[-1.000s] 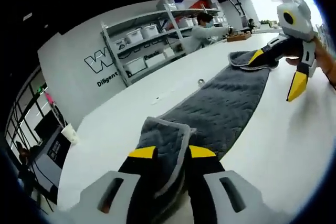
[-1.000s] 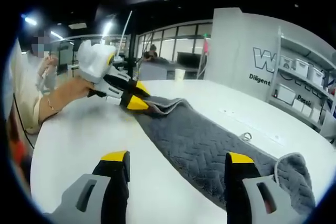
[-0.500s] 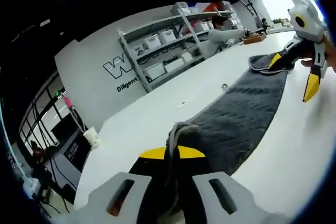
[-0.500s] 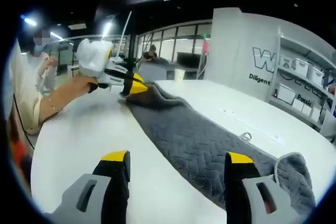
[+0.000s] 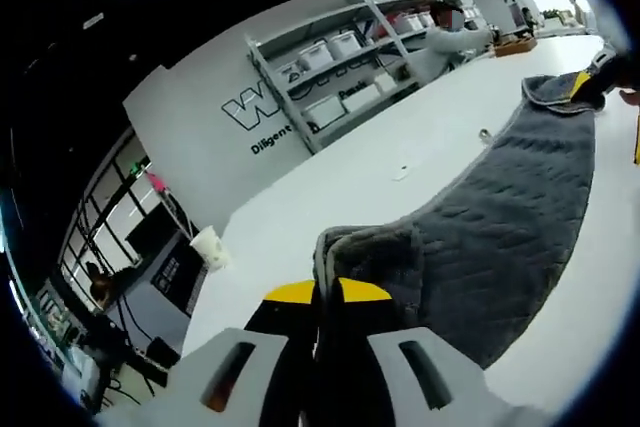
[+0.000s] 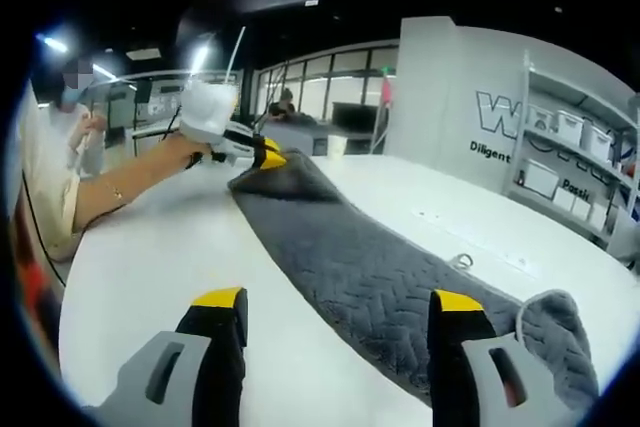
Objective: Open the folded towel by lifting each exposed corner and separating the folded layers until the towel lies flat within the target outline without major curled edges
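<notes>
- Left gripper view: left gripper [image 5: 328,294] clamped on a bunched near end of the towel [image 5: 500,237], yellow tips nearly touching. Grey quilted fabric with a herringbone stitch and a paler bound edge, long and narrow, lying on a smooth white table [image 5: 330,197], long axis running from near left to far right. Far end pinched up beside the right gripper [image 5: 590,87].
- Right gripper view: right gripper [image 6: 340,299] gaped wide, holding nothing, towel [image 6: 370,277] passing between and beyond its tips. Strip stretched away to the far left, where the left gripper [image 6: 262,154], in a person's hand [image 6: 185,150], gripped a raised, peaked end. A curled fold at the near right.
</notes>
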Available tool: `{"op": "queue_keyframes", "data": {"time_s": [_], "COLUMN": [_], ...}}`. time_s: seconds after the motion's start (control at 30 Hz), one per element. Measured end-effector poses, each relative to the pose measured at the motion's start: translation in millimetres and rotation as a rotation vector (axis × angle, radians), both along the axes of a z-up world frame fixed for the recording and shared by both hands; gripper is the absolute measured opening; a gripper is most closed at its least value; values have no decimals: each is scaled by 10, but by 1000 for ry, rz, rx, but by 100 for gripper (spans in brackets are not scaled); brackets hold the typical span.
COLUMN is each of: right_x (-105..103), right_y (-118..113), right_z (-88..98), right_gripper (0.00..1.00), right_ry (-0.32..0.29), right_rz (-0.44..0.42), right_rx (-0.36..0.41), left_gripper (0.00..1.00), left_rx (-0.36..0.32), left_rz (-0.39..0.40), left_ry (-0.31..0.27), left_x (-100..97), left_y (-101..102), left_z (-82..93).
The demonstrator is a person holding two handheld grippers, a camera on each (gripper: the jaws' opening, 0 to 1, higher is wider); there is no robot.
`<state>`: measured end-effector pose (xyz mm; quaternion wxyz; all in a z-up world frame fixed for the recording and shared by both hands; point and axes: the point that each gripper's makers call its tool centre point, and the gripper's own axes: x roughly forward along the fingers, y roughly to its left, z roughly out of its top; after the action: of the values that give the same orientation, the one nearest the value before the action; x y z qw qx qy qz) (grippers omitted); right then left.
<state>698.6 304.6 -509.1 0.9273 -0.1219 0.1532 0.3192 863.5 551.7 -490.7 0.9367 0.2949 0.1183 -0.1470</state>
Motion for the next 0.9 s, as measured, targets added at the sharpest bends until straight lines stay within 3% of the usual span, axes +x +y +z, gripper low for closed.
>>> {"op": "queue_keyframes", "data": {"time_s": [0.23,0.53,0.67,0.8,0.9], "right_x": [-1,6,11,14,9], "right_y": [-12,-7,-20,-36,-34], "right_z": [39,25,34,44,53], "right_gripper": [73,73,73,73,73], "right_ry": [-10,-2,-4,-4,-7], "right_rz": [-2,0,-5,-12,-10], "right_rx": [3,5,9,16,17], "left_gripper": [8,10,14,27,36], "left_rx": [59,130,111,79,36], "left_rz": [118,129,117,130,129], "left_ry": [18,67,80,90,68], "left_x": [280,571,598,558,493], "left_y": [337,480,482,510,519], "left_z": [-101,-364,-386,-359,-237]}}
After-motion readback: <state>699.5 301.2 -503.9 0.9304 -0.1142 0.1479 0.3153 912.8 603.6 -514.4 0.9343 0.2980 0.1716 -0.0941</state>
